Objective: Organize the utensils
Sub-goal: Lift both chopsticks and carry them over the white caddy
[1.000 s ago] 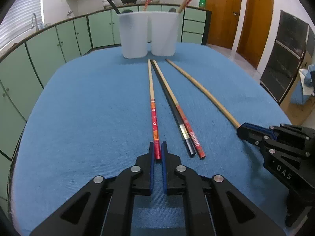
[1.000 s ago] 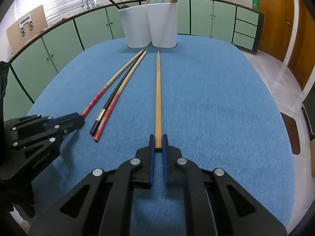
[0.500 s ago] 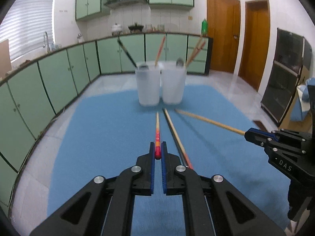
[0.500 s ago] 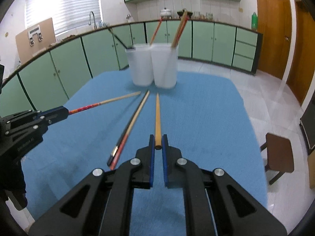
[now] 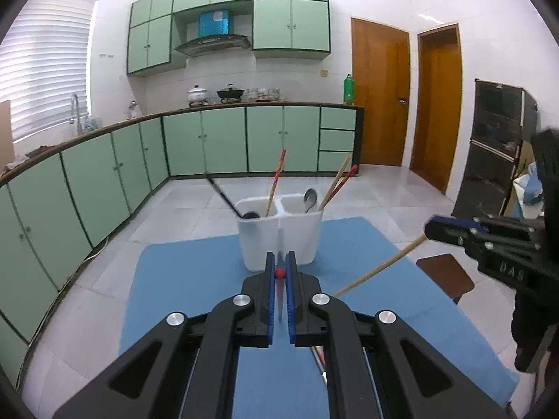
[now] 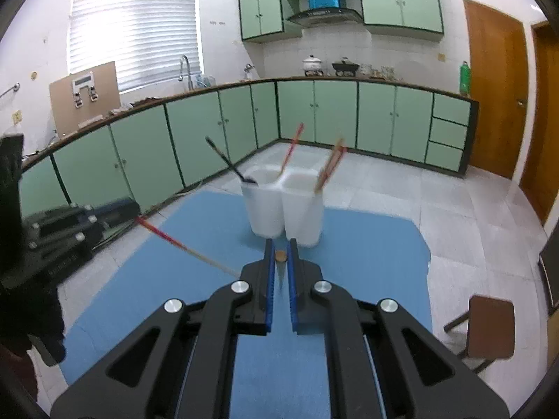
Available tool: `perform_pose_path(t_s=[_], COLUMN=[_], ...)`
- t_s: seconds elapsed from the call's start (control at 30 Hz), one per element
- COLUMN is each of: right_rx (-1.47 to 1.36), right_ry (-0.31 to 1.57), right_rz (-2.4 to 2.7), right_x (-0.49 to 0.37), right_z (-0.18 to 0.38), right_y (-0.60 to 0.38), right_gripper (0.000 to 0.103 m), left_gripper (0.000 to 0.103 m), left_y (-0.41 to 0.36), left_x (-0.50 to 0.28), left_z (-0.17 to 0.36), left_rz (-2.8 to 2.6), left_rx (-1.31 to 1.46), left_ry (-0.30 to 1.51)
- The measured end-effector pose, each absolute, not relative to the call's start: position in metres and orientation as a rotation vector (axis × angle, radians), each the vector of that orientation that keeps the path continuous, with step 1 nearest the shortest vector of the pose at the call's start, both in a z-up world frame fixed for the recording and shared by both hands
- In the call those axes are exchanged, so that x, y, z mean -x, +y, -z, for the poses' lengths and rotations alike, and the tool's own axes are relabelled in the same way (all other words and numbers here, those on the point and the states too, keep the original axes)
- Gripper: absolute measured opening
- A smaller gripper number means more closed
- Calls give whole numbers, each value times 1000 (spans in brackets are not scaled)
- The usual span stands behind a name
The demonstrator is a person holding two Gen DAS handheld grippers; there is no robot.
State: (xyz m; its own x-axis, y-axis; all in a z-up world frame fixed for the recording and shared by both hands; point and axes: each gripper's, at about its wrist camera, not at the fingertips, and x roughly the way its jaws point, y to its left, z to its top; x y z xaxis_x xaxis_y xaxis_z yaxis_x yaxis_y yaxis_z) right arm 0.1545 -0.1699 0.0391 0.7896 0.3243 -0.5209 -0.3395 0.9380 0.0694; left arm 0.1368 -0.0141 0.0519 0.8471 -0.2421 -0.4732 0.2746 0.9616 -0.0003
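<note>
We see a twin white holder [image 5: 279,230]: its left cup holds a black spoon [image 5: 227,197] and a chopstick [image 5: 276,181], its right cup a spoon [image 5: 310,199] and two chopsticks [image 5: 337,183]. Our left gripper [image 5: 278,272] pinches a red chopstick [image 6: 181,244], our right gripper [image 6: 280,255] a plain one [image 5: 380,267].

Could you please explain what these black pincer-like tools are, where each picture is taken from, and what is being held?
No robot arm is here: a person holds a two-finger gripper in each hand, and a fisheye camera on each looks forward along its fingers, so each picture shows its own gripper at the bottom.

In the left wrist view, the left gripper is shut on a red-ended chopstick, seen end-on. The right gripper shows at the right edge, holding a plain wooden chopstick.

In the right wrist view, that wooden chopstick appears end-on, and the red chopstick slants in from the left.

Ahead, on the blue table mat, stands a white two-compartment holder already containing chopsticks and spoons. More chopsticks seem to lie below the left gripper, mostly hidden.
</note>
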Motion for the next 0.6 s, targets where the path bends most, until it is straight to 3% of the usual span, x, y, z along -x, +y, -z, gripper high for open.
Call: perform_pose_path(t_s=[0.33, 0.6], right_rx=[65, 34], right_ry=[521, 423], right_rz=[-412, -418], right_x=[-186, -218], right_z=[-91, -146], right_y=[-159, -164], right_gripper=[6, 6], left_gripper=[6, 6], left_y=[-23, -29], left_x=[-161, -182], left_z=[-77, -128], left_rz=[313, 314], left_rx=[-82, -90], left_ry=[453, 334])
